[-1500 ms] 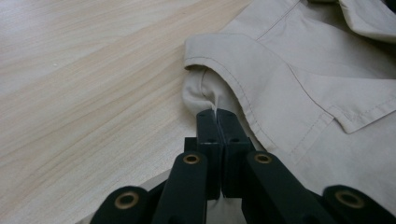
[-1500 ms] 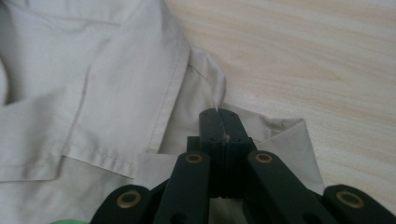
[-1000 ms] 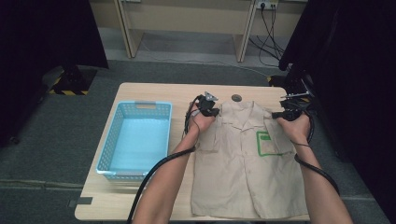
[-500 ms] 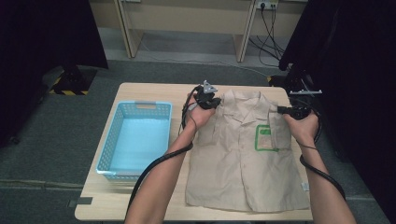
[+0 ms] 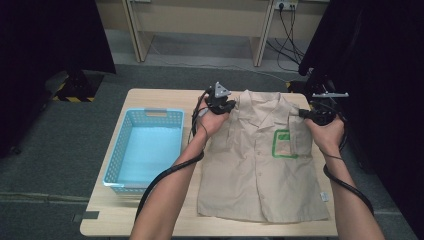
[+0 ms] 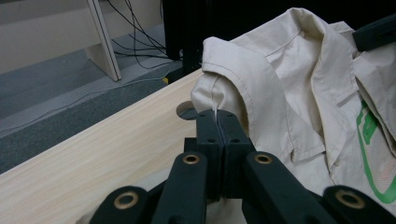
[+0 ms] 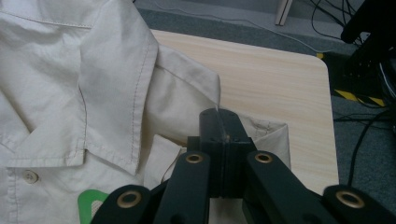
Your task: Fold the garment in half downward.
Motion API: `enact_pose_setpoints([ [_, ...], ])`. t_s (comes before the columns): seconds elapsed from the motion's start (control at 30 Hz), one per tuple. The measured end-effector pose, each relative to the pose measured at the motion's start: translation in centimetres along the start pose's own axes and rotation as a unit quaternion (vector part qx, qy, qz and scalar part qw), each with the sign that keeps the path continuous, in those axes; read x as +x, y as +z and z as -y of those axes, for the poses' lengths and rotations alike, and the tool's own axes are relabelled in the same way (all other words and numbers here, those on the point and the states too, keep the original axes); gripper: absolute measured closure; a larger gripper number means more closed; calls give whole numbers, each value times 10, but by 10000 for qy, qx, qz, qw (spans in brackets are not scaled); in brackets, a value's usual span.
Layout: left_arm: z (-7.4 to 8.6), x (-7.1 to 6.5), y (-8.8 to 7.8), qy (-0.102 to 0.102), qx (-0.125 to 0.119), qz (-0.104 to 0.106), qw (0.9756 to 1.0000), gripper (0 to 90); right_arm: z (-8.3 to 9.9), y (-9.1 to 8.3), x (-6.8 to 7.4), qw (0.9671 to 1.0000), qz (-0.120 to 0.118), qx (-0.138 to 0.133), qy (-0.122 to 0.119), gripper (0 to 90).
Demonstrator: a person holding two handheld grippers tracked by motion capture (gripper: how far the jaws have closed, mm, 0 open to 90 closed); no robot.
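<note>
High view: left gripper (image 5: 220, 103) and right gripper (image 5: 320, 116), jaws pinched tight on the shirt (image 5: 260, 165) at its shoulders, hold its top raised while its hem lies on the table (image 5: 150, 95) beside a basket (image 5: 116, 165).

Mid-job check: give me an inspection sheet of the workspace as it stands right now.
Surface: wooden table, round hole near its far edge.
Job's things: beige shirt with green-outlined chest pocket, lying front up, shoulders lifted.
Clutter: light-blue basket left of the shirt, nothing in it.
Grippers: left gripper shut on the shirt's shoulder; right gripper shut on the other shoulder.
Cables: black gripper cable along each forearm; loose cables on the floor beyond.
Surroundings: grey floor, black curtains, pale desk legs behind.
</note>
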State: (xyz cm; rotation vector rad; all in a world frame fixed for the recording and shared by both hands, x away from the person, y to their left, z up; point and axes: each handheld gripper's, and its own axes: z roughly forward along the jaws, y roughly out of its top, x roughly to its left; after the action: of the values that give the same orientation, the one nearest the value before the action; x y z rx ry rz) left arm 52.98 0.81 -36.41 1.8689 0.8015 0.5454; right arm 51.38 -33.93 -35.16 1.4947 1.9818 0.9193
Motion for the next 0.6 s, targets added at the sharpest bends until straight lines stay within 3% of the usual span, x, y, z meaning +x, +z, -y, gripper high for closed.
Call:
enact_pose_setpoints([
  [0.6,-11,2,-13,101,-161,-24,9998,885,-12,-10,6,9998,37,-174,-85,900],
])
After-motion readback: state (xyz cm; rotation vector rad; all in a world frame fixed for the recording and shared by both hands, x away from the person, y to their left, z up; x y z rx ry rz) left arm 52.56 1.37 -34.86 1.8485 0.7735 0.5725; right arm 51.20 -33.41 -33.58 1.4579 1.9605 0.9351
